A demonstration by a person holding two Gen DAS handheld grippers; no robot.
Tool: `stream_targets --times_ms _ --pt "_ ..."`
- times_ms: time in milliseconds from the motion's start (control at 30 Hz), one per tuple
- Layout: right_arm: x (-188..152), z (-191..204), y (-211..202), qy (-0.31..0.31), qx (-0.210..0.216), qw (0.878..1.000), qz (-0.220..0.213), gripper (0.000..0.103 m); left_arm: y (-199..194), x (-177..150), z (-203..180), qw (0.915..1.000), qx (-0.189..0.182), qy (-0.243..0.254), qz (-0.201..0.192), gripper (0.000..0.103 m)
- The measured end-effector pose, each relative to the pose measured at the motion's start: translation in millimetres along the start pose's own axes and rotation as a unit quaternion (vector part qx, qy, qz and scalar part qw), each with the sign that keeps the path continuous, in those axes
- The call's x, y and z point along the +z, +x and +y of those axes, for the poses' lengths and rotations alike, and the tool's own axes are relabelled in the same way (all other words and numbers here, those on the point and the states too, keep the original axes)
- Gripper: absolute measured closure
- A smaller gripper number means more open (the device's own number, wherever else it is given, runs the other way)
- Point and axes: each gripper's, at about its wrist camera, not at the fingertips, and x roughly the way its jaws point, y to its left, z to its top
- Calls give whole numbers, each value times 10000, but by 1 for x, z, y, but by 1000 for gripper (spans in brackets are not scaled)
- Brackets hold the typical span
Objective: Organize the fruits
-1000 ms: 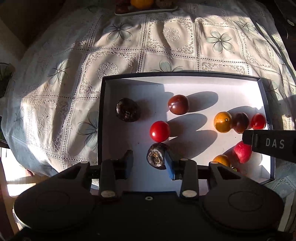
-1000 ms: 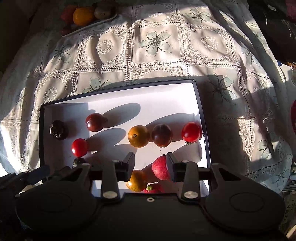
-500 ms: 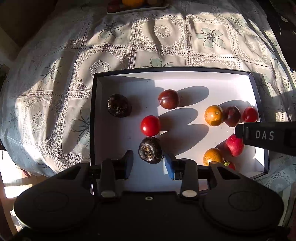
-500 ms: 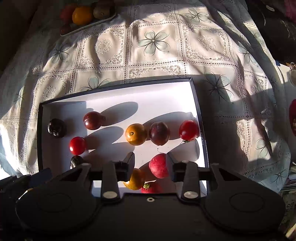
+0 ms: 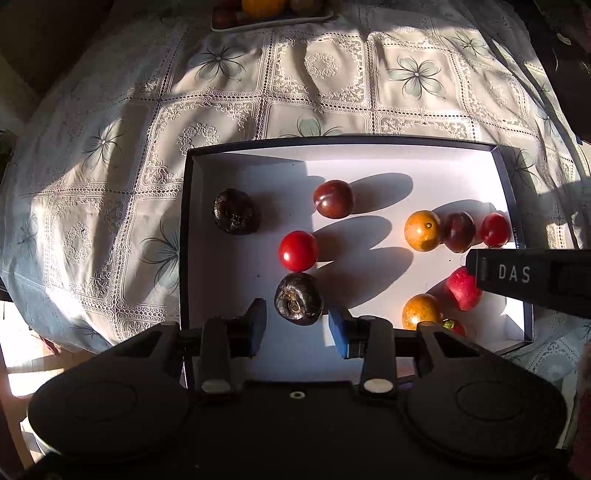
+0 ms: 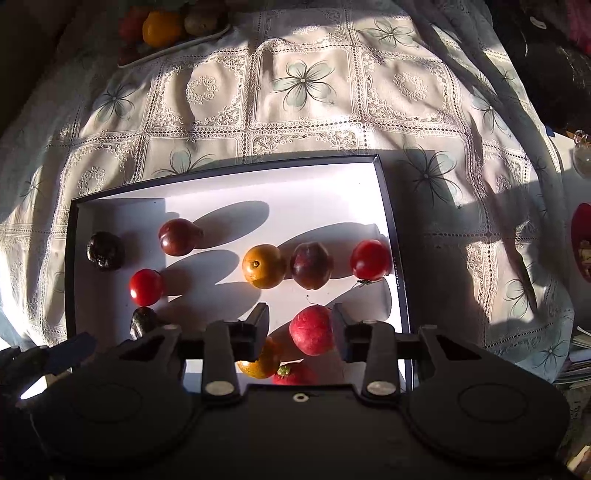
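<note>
Fruit is lying scattered across the white floor of a shallow black-rimmed box [image 5: 186, 236] on a lace tablecloth [image 5: 321, 66], and I am taking that box as my landmark. I am holding the left gripper [image 5: 297, 326] over the box's near edge, pointing steeply down, its jaws standing wide with clear gaps to a wrinkled dark fruit [image 5: 298, 298] sitting just ahead of them; nothing is being gripped. That fruit is lying with its stem scar turned toward me, touching or nearly touching a red tomato [image 5: 297, 250] just beyond it. A second wrinkled dark fruit [image 5: 235, 216] is resting near the box's left wall, and a dark plum [image 5: 333, 198] is lying toward the far wall.

I am keeping the right gripper [image 6: 300, 328] over the box's near right corner, pointing straight down. A red apple [image 6: 312, 329] is showing between its fingers; the right pad looks to be meeting it, the left pad is standing off, so I cannot tell whether it is held.

Along the box's right side an orange [image 6: 263, 266], a plum [image 6: 311, 265] and a tomato [image 6: 370, 259] are sitting in a row, the orange's navel facing up and left. Another orange [image 6: 263, 361] and a red fruit with a green stalk [image 6: 291, 373] are mostly hidden behind the right gripper's body. Beyond the box's far wall, a plate of fruit [image 6: 173, 35] is being cut off by the frame edge.
</note>
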Motion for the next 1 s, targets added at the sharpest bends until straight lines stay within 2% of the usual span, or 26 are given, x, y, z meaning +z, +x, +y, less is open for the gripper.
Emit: stream_targets --times_ms 1000 --pt "-1 1 -1 -11 0 10000 -18 64 -1 -1 0 10000 44 16 -18 56"
